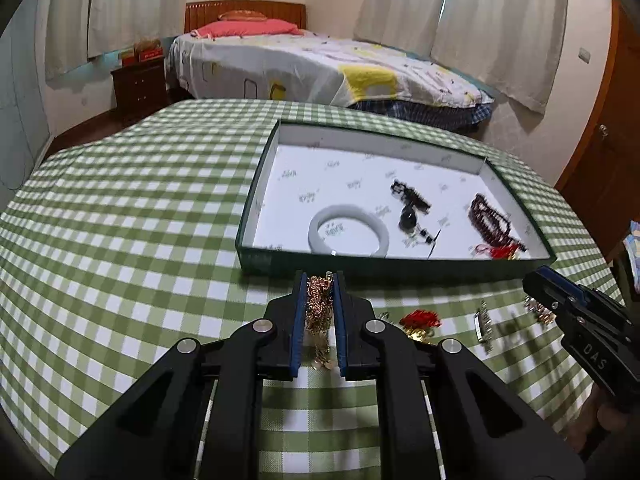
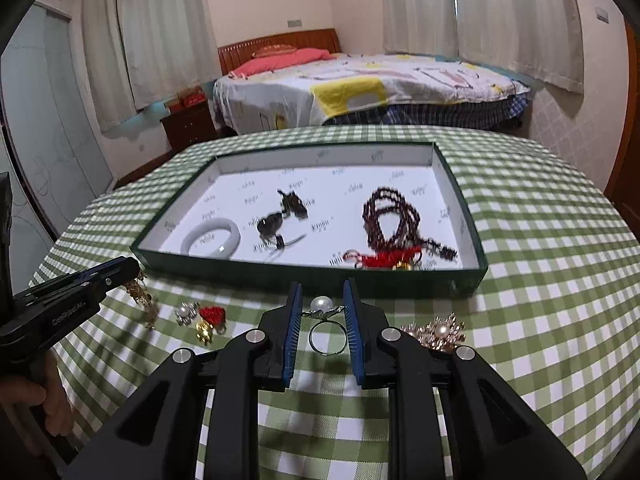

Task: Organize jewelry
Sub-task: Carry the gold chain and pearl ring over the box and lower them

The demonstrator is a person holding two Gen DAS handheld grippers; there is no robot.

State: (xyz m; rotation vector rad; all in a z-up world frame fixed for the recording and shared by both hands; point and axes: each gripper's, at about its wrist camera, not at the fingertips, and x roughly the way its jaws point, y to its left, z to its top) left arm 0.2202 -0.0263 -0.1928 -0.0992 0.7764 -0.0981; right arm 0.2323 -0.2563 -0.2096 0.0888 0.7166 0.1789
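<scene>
Left hand-held gripper (image 1: pixel 320 280): I see it clamped on a gold chain (image 1: pixel 319 312), which hangs bunched between the blue pads at lower centre of the left wrist view, above the tabletop (image 1: pixel 120 220).
Right hand-held gripper (image 2: pixel 323 292): I see it pinching a pearl ring (image 2: pixel 325 322); the pearl sits between the fingertips and the band hangs lower between the pads, at centre of the right wrist view.
Tray (image 2: pixel 468 208): green, white inside, just beyond both grippers in mid-frame.
In the tray: a white bangle (image 2: pixel 212 237) at left, a dark pendant (image 2: pixel 276 220) in the middle, dark red beads (image 2: pixel 386 216) at right.
On the tabletop: a pearl brooch (image 2: pixel 185 313) and a red-and-gold charm (image 2: pixel 210 320) at lower left of the ring; a gold pearl flower (image 2: pixel 438 332) at its right.
</scene>
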